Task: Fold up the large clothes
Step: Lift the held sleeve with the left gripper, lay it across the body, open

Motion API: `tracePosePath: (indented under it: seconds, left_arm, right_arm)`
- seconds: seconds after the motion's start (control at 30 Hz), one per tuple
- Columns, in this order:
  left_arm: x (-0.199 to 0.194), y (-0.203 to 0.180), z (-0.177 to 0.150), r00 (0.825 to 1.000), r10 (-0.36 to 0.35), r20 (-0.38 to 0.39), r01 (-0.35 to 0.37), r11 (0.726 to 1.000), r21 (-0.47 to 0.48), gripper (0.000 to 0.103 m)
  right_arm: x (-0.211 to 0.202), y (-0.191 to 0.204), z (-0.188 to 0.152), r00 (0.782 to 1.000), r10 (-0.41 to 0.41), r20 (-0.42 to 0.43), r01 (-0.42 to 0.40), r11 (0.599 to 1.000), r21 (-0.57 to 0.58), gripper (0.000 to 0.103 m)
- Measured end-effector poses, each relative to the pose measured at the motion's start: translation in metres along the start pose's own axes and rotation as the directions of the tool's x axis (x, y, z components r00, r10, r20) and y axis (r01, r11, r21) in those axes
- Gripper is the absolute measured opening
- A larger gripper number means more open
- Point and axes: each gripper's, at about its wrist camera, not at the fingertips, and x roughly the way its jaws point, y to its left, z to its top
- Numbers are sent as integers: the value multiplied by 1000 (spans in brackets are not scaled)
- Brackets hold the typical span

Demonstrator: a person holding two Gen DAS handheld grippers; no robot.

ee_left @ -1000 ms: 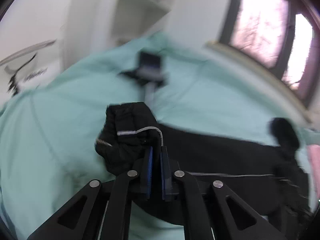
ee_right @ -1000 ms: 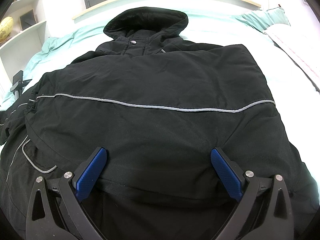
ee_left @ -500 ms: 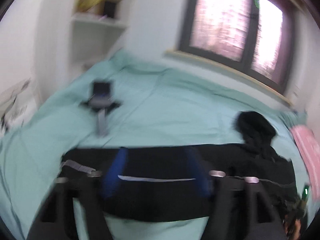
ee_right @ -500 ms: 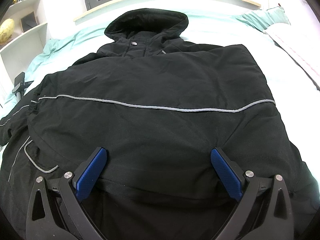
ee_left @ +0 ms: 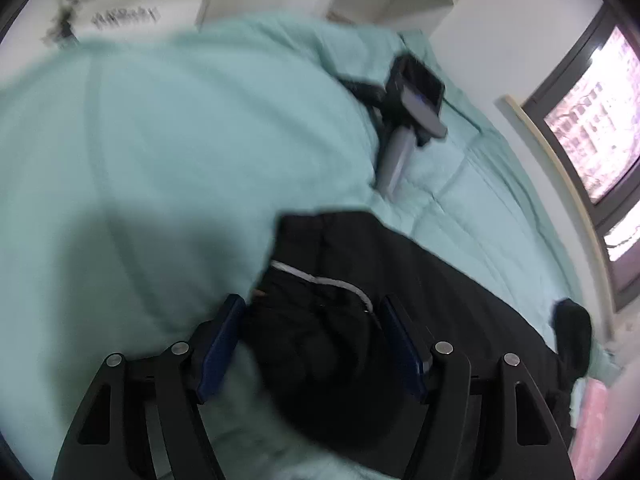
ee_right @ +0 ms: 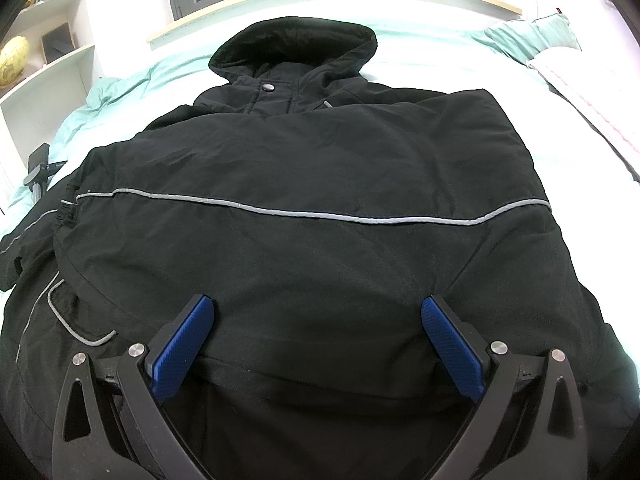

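Black jacket [ee_right: 320,184] spreads across bed [ee_left: 140,140]; left edge bare.

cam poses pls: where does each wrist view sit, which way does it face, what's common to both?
Left wrist: behind the open left gripper, angled down at the jacket's sleeve cuff on the teal bedspread; only its fingers show.
Right wrist: behind the open right gripper, low over the black jacket, facing the hood and window.
Shared: jacket, bedspread, small tripod device.
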Motion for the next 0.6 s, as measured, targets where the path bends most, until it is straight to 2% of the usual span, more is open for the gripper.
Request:
tracePosePath:
  seconds: [0.07,0.13,0.2,0.27,0.37,0.4,0.43,0.47,0.53,0.57,0.6]
  left_arm:
    - [-2,-7,-3,1000,-14,29,13,999,29,71]
    - [-16,-18,-10,991,-119,60,114,990,87,71]
    - [-31,-32,-18,981,-169,91,152,974,165,71]
    - [-34,-43,-22,982,-150,114,123,968,221,71]
    - [-4,-51,-23,998,-57,33,48,974,223,71]
    - [3,-51,-25,999,-28,18,24,975,220,67]
    - [7,-55,-29,1000,-4,10,1,972,235,49]
    - [8,-59,-29,1000,-10,0,10,968,250,37]
    - [-8,-77,-36,999,-16,39,4,952,305,29]
    - [-19,-88,-40,997,-33,66,9,940,341,23]
    - [-34,-104,-45,994,-67,92,27,924,382,22]
  right_arm:
    - [1,0,0,1000,-1,0,1,1000,-1,103]
    - [0,0,0,1000,0,1,0,1000,0,103]
    - [1,1,0,1000,0,1,0,1000,0,103]
    - [0,0,0,1000,0,1,0,1000,0,103]
    - [0,0,0,1000,0,1,0,1000,0,103]
    - [1,0,0,1000,0,1,0,1000,0,103]
    - [0,1,0,1000,0,1,0,1000,0,103]
    - [0,0,0,1000,0,1,0,1000,-1,103]
    - [1,1,0,1000,0,1,0,1000,-1,103]
    - [1,1,0,1000,0,0,0,1000,-1,103]
    - [1,1,0,1000,-1,-2,1,1000,-2,103]
